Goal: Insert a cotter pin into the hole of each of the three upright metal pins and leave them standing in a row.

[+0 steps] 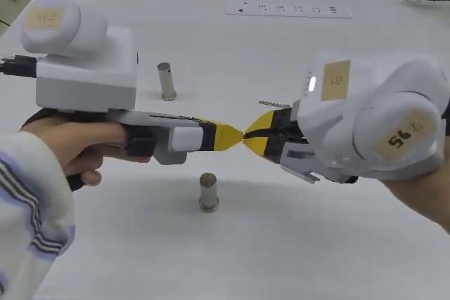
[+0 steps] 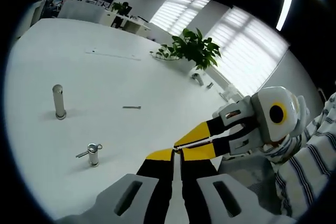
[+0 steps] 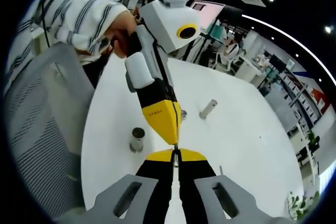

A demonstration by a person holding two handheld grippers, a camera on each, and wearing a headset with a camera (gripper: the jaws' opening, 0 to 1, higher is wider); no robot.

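Two yellow-tipped grippers are meeting nose to nose above the white table (image 1: pixel 316 244). The left gripper (image 1: pixel 238 136) and the right gripper (image 1: pixel 247 139) are both squeezing their jaws tight. One short silver metal pin (image 1: pixel 208 192) is standing below them. Another silver pin (image 2: pixel 93 153) is wearing a thin wire cotter pin (image 2: pixel 83 154).

The sticker (image 1: pixel 401 138) on the right tongs (image 1: pixel 247 140) reads "56".
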